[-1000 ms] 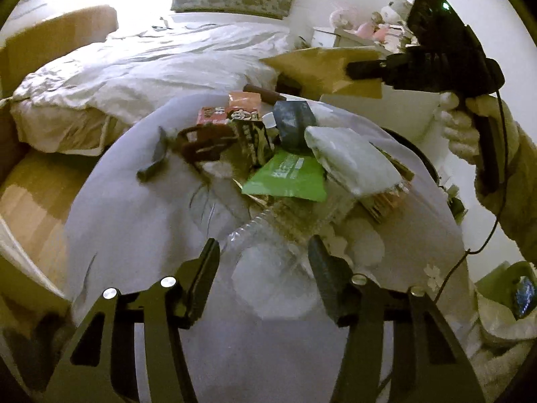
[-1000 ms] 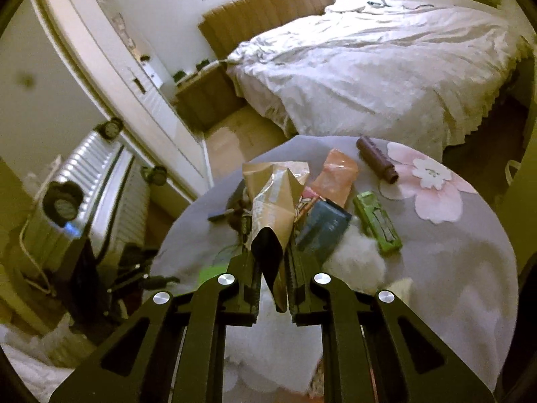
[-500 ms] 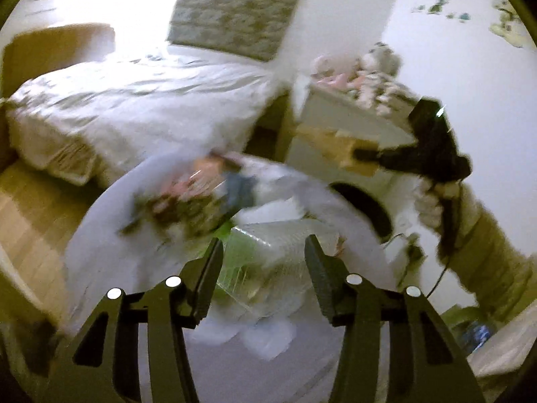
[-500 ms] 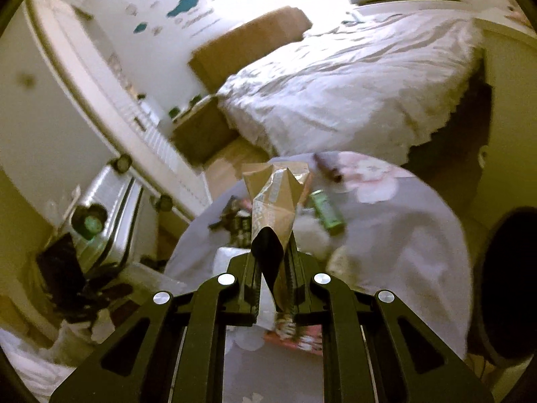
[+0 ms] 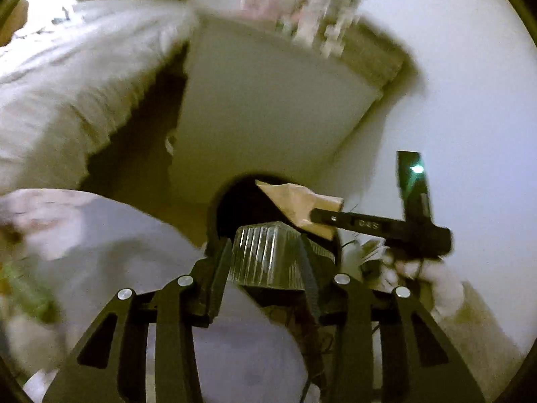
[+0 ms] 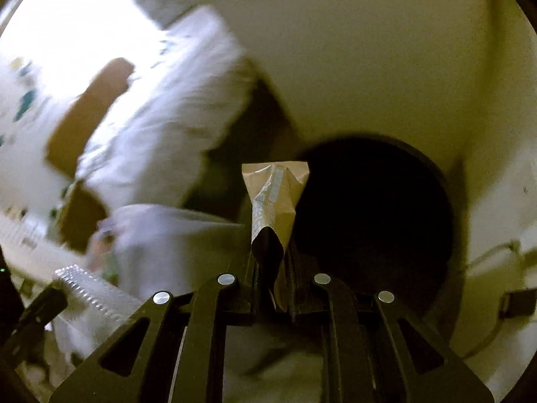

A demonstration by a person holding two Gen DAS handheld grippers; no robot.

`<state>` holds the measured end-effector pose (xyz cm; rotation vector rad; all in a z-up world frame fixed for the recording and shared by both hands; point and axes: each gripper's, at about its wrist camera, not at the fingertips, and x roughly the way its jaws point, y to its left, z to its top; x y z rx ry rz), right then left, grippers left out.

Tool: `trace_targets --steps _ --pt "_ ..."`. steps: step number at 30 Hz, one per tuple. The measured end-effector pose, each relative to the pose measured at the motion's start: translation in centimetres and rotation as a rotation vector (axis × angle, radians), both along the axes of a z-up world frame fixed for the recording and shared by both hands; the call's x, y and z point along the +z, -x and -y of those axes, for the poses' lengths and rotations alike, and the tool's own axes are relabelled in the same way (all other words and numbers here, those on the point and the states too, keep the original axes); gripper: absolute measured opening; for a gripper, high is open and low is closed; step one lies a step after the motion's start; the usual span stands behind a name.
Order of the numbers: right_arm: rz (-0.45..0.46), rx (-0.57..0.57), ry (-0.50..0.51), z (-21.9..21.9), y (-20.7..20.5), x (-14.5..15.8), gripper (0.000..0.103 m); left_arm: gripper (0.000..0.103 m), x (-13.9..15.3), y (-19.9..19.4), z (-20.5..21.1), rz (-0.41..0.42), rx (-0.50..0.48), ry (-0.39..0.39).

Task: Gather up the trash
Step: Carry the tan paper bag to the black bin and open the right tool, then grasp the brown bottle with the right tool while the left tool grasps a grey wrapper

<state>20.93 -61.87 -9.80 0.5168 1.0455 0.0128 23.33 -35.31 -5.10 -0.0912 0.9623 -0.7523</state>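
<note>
A clear ribbed plastic container (image 5: 268,241) sits between the fingers of my left gripper (image 5: 263,263), whose jaws are closing on it while it is held off the table. It hangs at the near rim of a round black bin (image 5: 241,201). My right gripper (image 6: 272,268) is shut on a folded brown paper wrapper (image 6: 275,194), which pokes out over the dark mouth of the bin (image 6: 369,218). In the left wrist view the right gripper (image 5: 317,216) comes in from the right with the wrapper (image 5: 295,201), held by a gloved hand (image 5: 429,275).
The round table with its pale cloth (image 5: 117,235) lies to the left, with blurred litter at its far left edge. A white cabinet (image 5: 261,107) stands behind the bin and a bed (image 5: 67,84) beyond it. Cables trail by the wall (image 6: 486,255).
Both grippers swung right from above the table to the black bin. The left one lifted the clear container off the table. The right one rolled, still holding the wrapper.
</note>
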Motion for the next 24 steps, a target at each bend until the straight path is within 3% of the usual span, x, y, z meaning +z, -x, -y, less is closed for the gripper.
trace_targets --steps 1,2,3,7,11,14,16,17,19,20,21,24 --pt "-0.021 -0.017 0.001 0.7 0.2 -1.1 0.014 0.032 -1.1 -1.0 1.8 -0.023 -0.005 -0.023" --pt "-0.051 -0.033 -0.001 1.5 0.2 -2.4 0.014 0.014 -1.6 -1.7 3.0 -0.046 -0.010 -0.042" --pt "-0.072 -0.044 -0.002 1.9 0.3 -3.5 0.014 0.004 -2.6 -2.5 4.4 -0.074 -0.007 -0.062" --pt "-0.117 -0.056 -0.017 2.5 0.4 -6.5 0.014 0.004 -5.2 -4.1 9.0 -0.088 -0.037 -0.160" --pt "-0.155 -0.030 -0.050 2.5 -0.4 -8.5 0.015 0.004 -7.1 -4.0 10.6 -0.122 -0.058 -0.183" --pt "-0.175 -0.007 0.000 2.0 -0.3 -9.0 0.045 0.007 -6.6 -3.2 9.5 -0.112 -0.080 -0.185" --pt "-0.146 -0.014 0.008 2.3 0.1 -8.8 0.081 0.007 -6.2 -2.7 9.1 -0.101 -0.090 -0.193" --pt "-0.139 -0.022 0.005 2.5 0.1 -8.7 0.084 0.010 -5.9 -2.3 8.8 -0.100 -0.090 -0.193" --pt "-0.143 -0.044 -0.006 3.0 0.2 -8.6 0.084 0.034 -5.2 -1.6 8.0 -0.101 -0.080 -0.180" --pt "-0.134 -0.057 -0.026 3.3 0.4 -8.6 0.084 0.058 -4.9 -1.3 7.3 -0.094 -0.064 -0.167" --pt "-0.120 -0.068 -0.043 3.4 0.3 -8.6 0.084 0.070 -4.6 -1.1 7.0 -0.087 -0.052 -0.155" --pt "-0.101 -0.129 -0.027 3.8 -0.1 -8.9 0.086 0.070 -3.4 0.5 5.5 -0.088 -0.028 -0.097"
